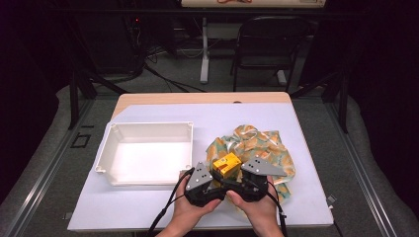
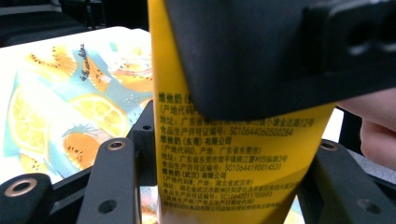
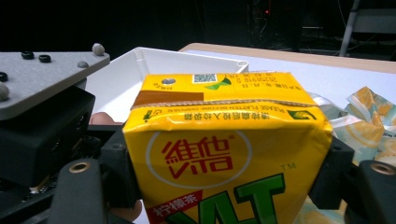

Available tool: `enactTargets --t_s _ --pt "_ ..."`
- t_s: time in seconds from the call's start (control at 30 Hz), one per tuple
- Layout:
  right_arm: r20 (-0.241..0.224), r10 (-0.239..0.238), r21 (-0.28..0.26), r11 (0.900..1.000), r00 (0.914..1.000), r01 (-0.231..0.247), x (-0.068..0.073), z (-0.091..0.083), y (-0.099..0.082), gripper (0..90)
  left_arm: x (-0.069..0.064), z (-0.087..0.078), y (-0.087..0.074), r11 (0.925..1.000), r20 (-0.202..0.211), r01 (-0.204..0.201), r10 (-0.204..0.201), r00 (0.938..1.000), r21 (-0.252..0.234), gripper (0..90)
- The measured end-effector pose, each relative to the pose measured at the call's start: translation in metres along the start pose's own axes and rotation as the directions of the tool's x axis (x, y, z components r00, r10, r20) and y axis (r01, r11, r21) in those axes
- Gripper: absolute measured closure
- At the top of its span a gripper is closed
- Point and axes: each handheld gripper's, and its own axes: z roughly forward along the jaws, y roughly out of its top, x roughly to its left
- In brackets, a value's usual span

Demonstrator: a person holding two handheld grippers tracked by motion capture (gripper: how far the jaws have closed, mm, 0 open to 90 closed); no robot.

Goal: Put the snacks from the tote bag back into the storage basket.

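Both the left gripper (image 1: 216, 174) and right gripper (image 1: 238, 173) are clamped on the yellow lemon-tea carton (image 1: 227, 164), held just right of the white tray (image 1: 148, 180), above the fruit-print cloth (image 1: 274, 148). Uneven squeezing could crush or twist it loose.

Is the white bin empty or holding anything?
Empty: the white bin shows a bare floor in the high view. The yellow drink carton is outside it, between both grippers over the patterned cloth.

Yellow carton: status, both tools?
Both tools, left tool and right tool, shut on yellow carton. Carton held above fruit-print cloth. White tray empty, to the left. Nothing in the way.
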Motion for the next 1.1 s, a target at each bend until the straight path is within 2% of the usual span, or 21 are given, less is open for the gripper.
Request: enactTargets --t_s 0.03,0.07,0.1,0.13,0.23,0.27,0.3,0.53,0.8,1.1 --pt "0.002 -0.003 -0.002 1.0000 1.0000 0.003 0.000 -0.001 0.001 26.6 0.002 -0.001 0.000 1.0000 0.010 0.005 -0.005 0.9999 0.001 50.1" --pt "-0.001 -0.005 -0.010 0.9999 1.0000 0.005 0.000 -0.002 0.002 26.4 0.002 -0.001 0.000 0.9999 -0.005 0.010 -0.010 0.9999 -0.003 50.2" --pt "-0.009 -0.006 -0.016 0.9999 0.9999 0.006 -0.001 -0.003 0.003 26.1 0.004 -0.001 0.000 0.9999 0.004 0.013 -0.013 0.9999 -0.002 50.3" --pt "-0.014 -0.007 -0.021 0.9998 0.9999 0.007 -0.001 -0.004 0.004 25.8 0.005 -0.002 0.001 0.9998 -0.014 0.020 -0.020 0.9997 -0.004 50.3" --pt "-0.023 -0.005 -0.039 0.9992 0.9997 0.004 -0.003 -0.006 0.005 24.4 0.010 -0.004 0.001 0.9994 -0.024 0.034 -0.034 0.9992 -0.002 50.4" --pt "-0.028 -0.008 -0.041 0.9991 0.9996 0.007 -0.003 -0.007 0.006 23.9 0.012 -0.005 0.002 0.9992 -0.005 0.041 -0.041 0.9992 0.002 50.4" --pt "-0.032 -0.007 -0.049 0.9988 0.9995 0.005 -0.004 -0.008 0.006 22.9 0.013 -0.005 0.002 0.9988 -0.026 0.048 -0.048 0.9985 -0.008 50.4" --pt "-0.043 -0.003 -0.082 0.9966 0.9991 0.000 -0.010 -0.014 0.011 17.6 0.024 -0.013 0.004 0.9975 -0.040 0.066 -0.067 0.9970 -0.023 50.5" --pt "-0.031 0.009 -0.074 0.9972 0.9995 -0.011 -0.019 -0.015 0.011 13.8 0.035 -0.024 0.007 0.9950 -0.032 0.084 -0.085 0.9958 -0.055 50.7" --pt "0.021 0.026 -0.066 0.9975 0.9994 -0.025 -0.037 -0.019 0.010 13.9 0.043 -0.034 0.010 0.9940 -0.048 0.083 -0.086 0.9951 -0.072 50.8"
